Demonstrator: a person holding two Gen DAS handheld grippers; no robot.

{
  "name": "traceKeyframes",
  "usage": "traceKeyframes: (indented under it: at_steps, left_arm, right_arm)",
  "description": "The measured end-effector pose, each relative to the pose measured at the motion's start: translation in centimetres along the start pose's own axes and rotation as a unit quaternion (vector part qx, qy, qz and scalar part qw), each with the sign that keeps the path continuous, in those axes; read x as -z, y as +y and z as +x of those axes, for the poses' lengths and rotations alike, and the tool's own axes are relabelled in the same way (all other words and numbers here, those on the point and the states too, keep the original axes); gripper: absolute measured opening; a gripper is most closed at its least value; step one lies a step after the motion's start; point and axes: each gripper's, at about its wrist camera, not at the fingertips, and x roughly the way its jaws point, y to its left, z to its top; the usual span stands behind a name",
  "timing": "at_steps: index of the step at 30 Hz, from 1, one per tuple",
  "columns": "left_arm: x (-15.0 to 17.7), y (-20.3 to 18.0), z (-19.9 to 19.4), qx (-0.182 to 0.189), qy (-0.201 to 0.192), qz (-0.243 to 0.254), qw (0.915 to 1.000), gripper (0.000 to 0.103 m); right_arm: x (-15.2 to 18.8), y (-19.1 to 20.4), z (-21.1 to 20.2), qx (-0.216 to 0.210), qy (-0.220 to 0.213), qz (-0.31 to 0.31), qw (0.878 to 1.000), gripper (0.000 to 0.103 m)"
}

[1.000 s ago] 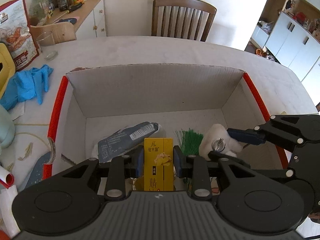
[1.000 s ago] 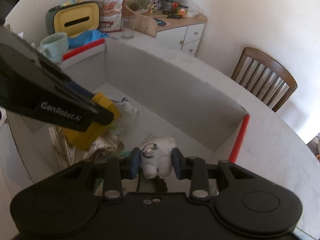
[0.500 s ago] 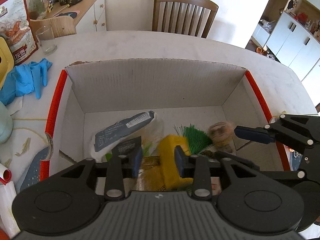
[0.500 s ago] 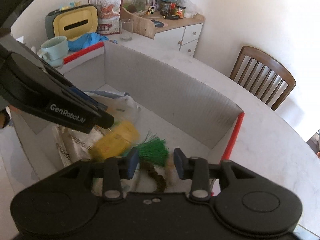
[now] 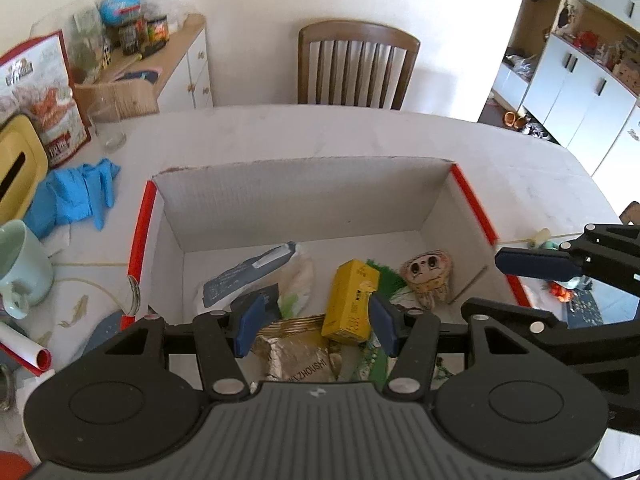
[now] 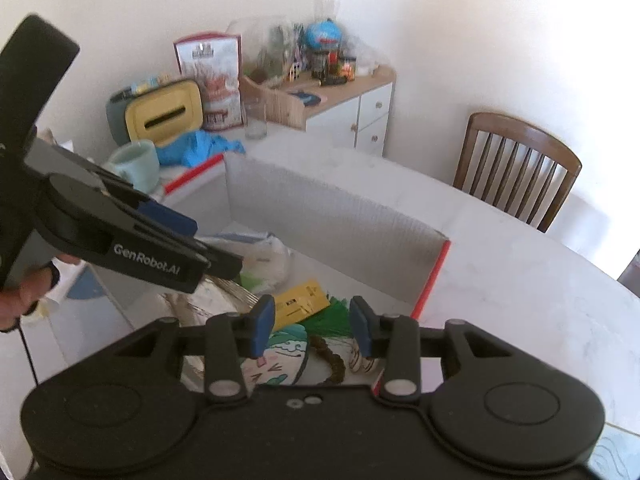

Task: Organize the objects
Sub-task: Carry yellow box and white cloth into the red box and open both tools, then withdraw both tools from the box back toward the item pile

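Note:
A white cardboard box [image 5: 304,204] with red edges sits on the table. Inside lie a yellow carton [image 5: 350,300], a small plush toy [image 5: 428,278], a green tassel [image 5: 386,276], a grey packet [image 5: 248,272] and a gold foil bag [image 5: 294,354]. My left gripper [image 5: 316,326] is open and empty above the box's near side. My right gripper [image 6: 312,326] is open and empty above the box; the carton [image 6: 300,300] and tassel [image 6: 332,316] lie below it. Its finger [image 5: 532,264] shows in the left wrist view.
A mint mug [image 5: 20,264], blue gloves [image 5: 76,196], a yellow tissue box [image 5: 16,164], a snack bag [image 5: 40,92] and a glass [image 5: 106,128] stand left of the box. A wooden chair [image 5: 356,68] is beyond the table, a cabinet [image 5: 176,64] at back left.
My left gripper let go of the yellow carton and my right let go of the plush toy; both dropped into the box. Both grippers opened and rose.

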Motion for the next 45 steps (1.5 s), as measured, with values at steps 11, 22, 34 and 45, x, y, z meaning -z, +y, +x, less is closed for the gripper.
traceKeyframes:
  at_steps: [11,22,34,45]
  left_arm:
    - [0.9,-3.0,-4.6,-0.006,-0.036,0.023,0.9991,0.066]
    - [2.2,-6.6,-6.7,-0.003,-0.050,0.019,0.9985,0.082]
    - [3.8,-12.3,-6.5,0.024,-0.050,0.015,0.9983,0.086]
    - [5.0,-18.8,-4.6,0.047,-0.057,0.041,0.9965,0.102]
  right_arm:
    - [1.5,-1.0,-5.3,-0.007,-0.040,0.031,0.999,0.056]
    - [4.5,-3.6,-10.1,-0.009,-0.061,0.067,0.996,0.072]
    - [10.1,-7.8,-13.9,0.017,-0.048,0.095,0.994,0.089]
    - [14.5,-12.9,-15.8,0.050,-0.029,0.102,0.993,0.090]
